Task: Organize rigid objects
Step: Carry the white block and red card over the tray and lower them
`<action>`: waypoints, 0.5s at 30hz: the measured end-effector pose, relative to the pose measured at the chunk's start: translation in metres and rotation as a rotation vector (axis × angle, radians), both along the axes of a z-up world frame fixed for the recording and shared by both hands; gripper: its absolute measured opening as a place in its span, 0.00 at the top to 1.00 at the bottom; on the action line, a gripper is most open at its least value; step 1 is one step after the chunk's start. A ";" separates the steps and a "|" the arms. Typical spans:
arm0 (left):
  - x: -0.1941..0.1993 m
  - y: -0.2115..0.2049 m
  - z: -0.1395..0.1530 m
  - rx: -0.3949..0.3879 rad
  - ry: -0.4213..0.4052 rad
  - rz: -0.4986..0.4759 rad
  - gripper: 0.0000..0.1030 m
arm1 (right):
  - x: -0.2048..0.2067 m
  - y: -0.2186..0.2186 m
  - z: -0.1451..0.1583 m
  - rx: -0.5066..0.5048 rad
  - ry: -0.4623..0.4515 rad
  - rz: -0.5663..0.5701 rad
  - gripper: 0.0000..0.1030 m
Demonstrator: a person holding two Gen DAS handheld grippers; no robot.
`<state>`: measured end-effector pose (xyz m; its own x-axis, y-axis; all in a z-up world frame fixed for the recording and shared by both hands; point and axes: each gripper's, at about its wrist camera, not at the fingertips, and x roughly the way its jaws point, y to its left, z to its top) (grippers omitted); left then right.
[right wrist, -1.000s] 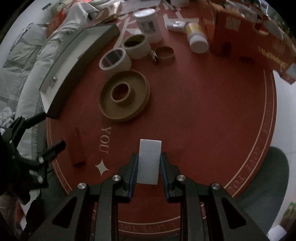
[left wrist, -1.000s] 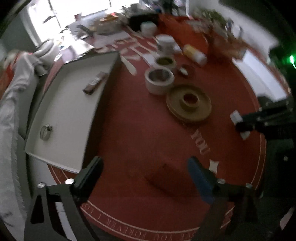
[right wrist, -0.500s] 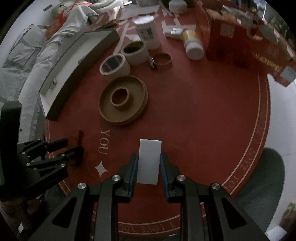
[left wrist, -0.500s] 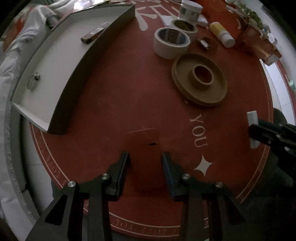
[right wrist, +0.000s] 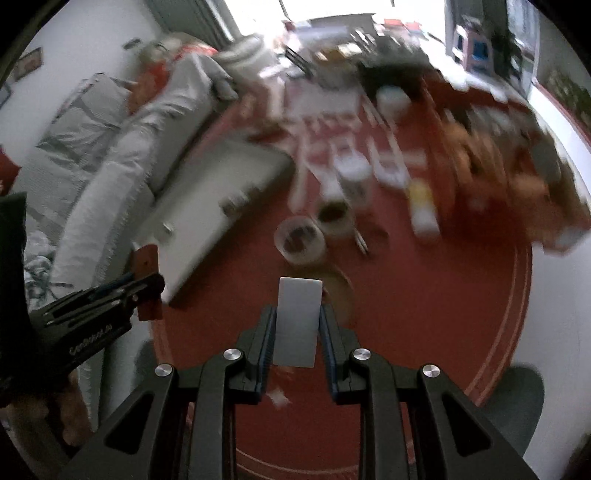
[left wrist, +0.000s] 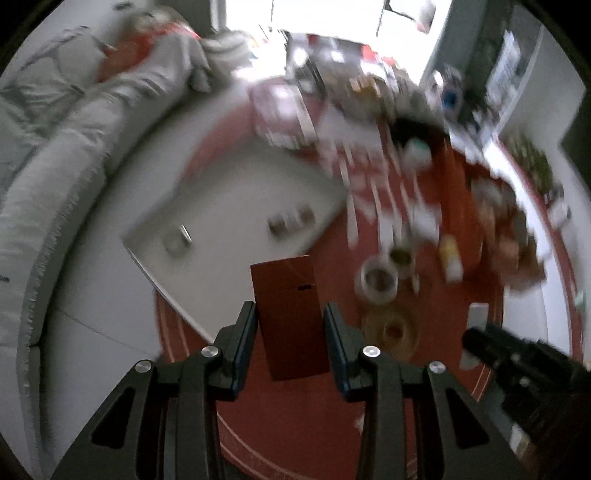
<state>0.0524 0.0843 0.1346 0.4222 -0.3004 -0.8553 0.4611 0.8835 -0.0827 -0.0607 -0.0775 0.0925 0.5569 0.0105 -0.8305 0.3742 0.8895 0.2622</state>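
Over blurred table [left wrist: 295,424], red box [left wrist: 291,317] (upright) between left gripper [left wrist: 290,325] pads.

Tray [right wrist: 207,206] at table [right wrist: 424,314] left edge; tape rolls [right wrist: 300,240] right of tray; spool [left wrist: 391,332] nearer than rolls; bottle [right wrist: 423,210] farther right

A home living room: grey sofa [left wrist: 62,155] piled with cushions curving along the left of the frame, a round red table [right wrist: 424,295] cluttered with household bits, bright window [left wrist: 332,18] glowing at the top.
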 end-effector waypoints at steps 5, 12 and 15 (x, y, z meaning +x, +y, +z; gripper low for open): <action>0.028 0.017 0.052 -0.046 -0.138 0.104 0.61 | 0.045 0.012 0.057 -0.066 -0.096 0.054 0.76; 0.064 0.041 0.098 -0.101 -0.245 0.223 0.61 | 0.104 0.042 0.125 -0.115 -0.225 0.121 0.76; 0.078 0.046 0.098 -0.108 -0.260 0.259 0.61 | 0.131 0.050 0.138 -0.128 -0.242 0.150 0.76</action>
